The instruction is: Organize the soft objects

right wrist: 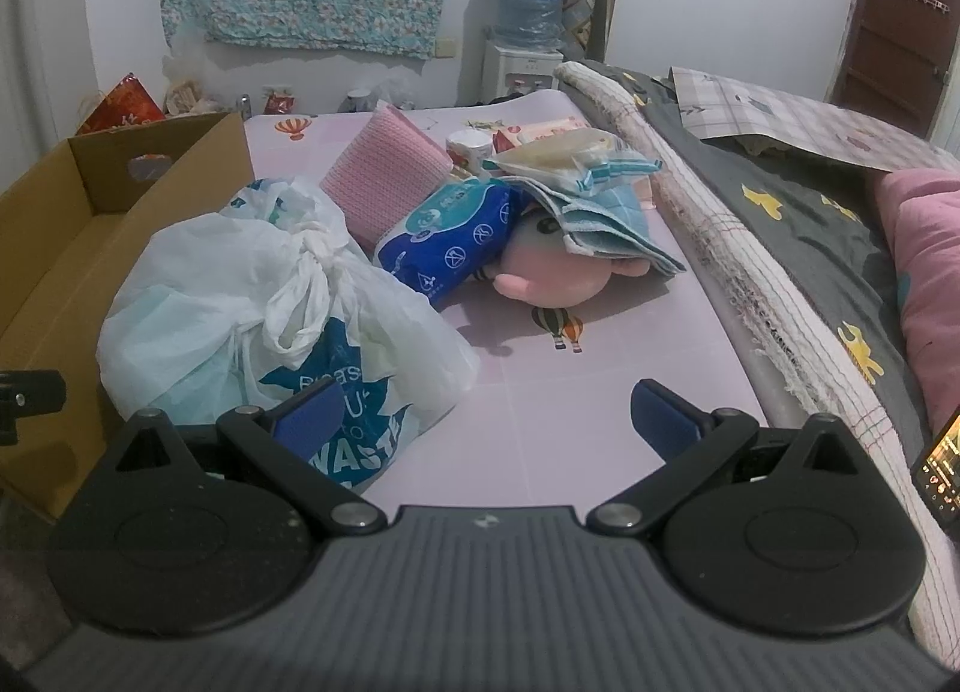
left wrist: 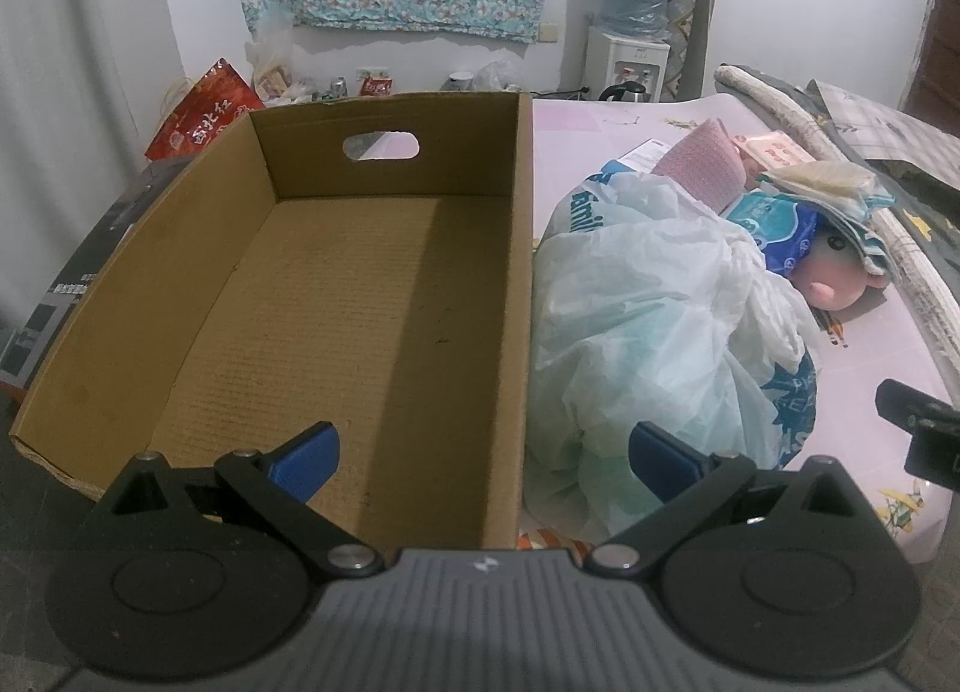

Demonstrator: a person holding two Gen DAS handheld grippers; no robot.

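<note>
Soft objects: pile on the pink bed sheet (right wrist: 600,392), centre of right wrist view, right half of left wrist view.
Plastic bag (right wrist: 282,314): white, knotted, blue print, lower left of right wrist view; just beside the box's right wall.
Blue pack (right wrist: 450,236): leans behind the bag, against the pink cloth roll (right wrist: 384,176).
Plush toy (right wrist: 546,278): pink, lying on the sheet, partly under the blue towel (right wrist: 606,224).
Clear packet (right wrist: 564,158): on top of the towel.
Cardboard box (left wrist: 360,296): open, nothing inside, fills left and centre of left wrist view; handle hole in far wall.
Left gripper (left wrist: 483,461): released, jaws wide apart, holding nothing; box's right wall sits between the blue pads.
Right gripper (right wrist: 486,416): released, wide apart, holding nothing; left pad in front of the bag, contact can't tell.
Background: water dispenser (right wrist: 522,68), upper centre.
</note>
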